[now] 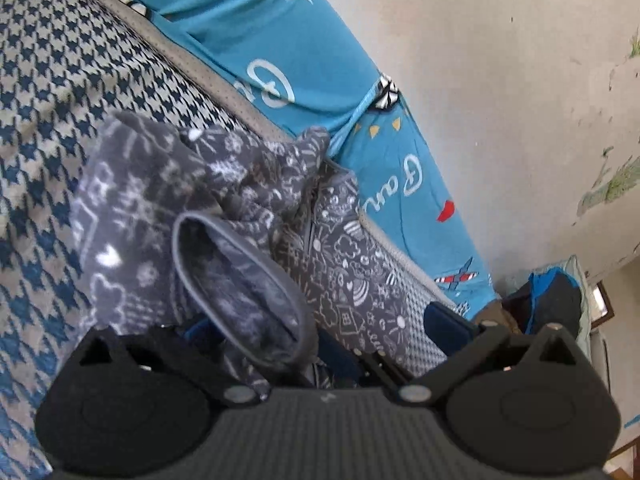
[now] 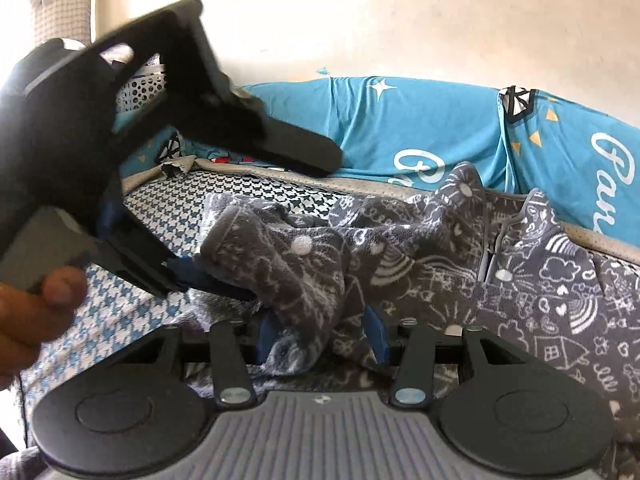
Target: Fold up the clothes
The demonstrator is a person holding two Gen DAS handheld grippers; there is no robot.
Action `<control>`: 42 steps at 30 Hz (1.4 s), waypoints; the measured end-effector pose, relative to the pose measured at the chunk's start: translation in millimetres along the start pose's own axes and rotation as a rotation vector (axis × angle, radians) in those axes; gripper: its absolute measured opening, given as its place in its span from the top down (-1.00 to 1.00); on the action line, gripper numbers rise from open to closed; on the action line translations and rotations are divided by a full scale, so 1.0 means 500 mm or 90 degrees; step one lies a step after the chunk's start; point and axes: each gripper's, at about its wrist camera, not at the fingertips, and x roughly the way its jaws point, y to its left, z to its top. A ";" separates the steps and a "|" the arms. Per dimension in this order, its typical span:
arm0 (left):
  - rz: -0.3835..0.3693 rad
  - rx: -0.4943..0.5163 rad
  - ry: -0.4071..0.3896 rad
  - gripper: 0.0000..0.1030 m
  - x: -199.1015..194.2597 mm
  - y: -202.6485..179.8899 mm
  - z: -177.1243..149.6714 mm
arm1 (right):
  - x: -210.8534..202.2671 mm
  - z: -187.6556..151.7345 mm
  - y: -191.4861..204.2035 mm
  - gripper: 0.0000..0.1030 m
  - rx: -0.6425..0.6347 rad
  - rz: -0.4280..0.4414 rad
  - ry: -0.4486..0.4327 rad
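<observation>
A grey fleece garment (image 1: pixel 224 184) with white doodle print lies crumpled on the houndstooth bed cover (image 1: pixel 48 128). One sleeve cuff (image 1: pixel 240 292) lies between the wide-apart blue fingers of my left gripper (image 1: pixel 320 324), which is open. In the right wrist view the same garment (image 2: pixel 520 280) spreads to the right. There the left gripper (image 2: pixel 292 224) comes in from the left, its lower blue finger (image 2: pixel 212 276) tucked under a sleeve end. My right gripper (image 2: pixel 320 336) is shut on a bunched fold of the fleece (image 2: pixel 304 280) between its blue pads.
A blue printed sheet (image 2: pixel 420 128) runs along the white wall (image 2: pixel 400 20) behind the bed. A hand (image 2: pixel 36 312) holds the left gripper's handle. Dark and blue items (image 1: pixel 552 300) sit by the bed's far end. The patterned cover (image 2: pixel 192 208) shows bare to the left.
</observation>
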 end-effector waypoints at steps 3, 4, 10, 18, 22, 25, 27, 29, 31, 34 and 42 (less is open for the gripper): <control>-0.008 -0.012 -0.019 -1.00 -0.018 0.006 0.007 | 0.006 0.004 -0.002 0.12 0.006 -0.011 -0.011; -0.005 -0.016 -0.027 -1.00 -0.023 0.009 0.010 | 0.008 0.006 -0.005 0.13 0.012 -0.018 -0.014; 0.045 -0.051 -0.090 -1.00 -0.051 0.029 0.026 | 0.003 0.011 -0.089 0.13 0.205 -0.149 0.009; 0.090 -0.091 -0.149 -1.00 -0.081 0.060 0.038 | -0.007 0.017 -0.155 0.13 0.288 -0.119 0.012; 0.104 -0.107 -0.156 -1.00 -0.090 0.076 0.042 | 0.010 0.020 -0.187 0.10 0.287 -0.088 0.031; 0.111 -0.110 -0.155 -1.00 -0.092 0.082 0.043 | 0.022 0.011 -0.198 0.10 0.280 -0.091 0.025; 0.115 -0.111 -0.157 -1.00 -0.095 0.084 0.043 | 0.037 0.008 -0.197 0.10 0.258 -0.092 0.032; 0.118 -0.112 -0.159 -1.00 -0.098 0.086 0.042 | 0.054 0.002 -0.194 0.11 0.244 -0.080 0.043; 0.121 -0.114 -0.161 -1.00 -0.093 0.087 0.044 | 0.065 -0.005 -0.187 0.11 0.230 -0.083 0.050; 0.127 -0.116 -0.161 -1.00 -0.092 0.091 0.045 | 0.071 -0.007 -0.173 0.21 0.193 -0.088 0.037; 0.135 -0.114 -0.154 -1.00 -0.089 0.091 0.042 | 0.049 0.017 -0.140 0.81 0.134 -0.096 -0.010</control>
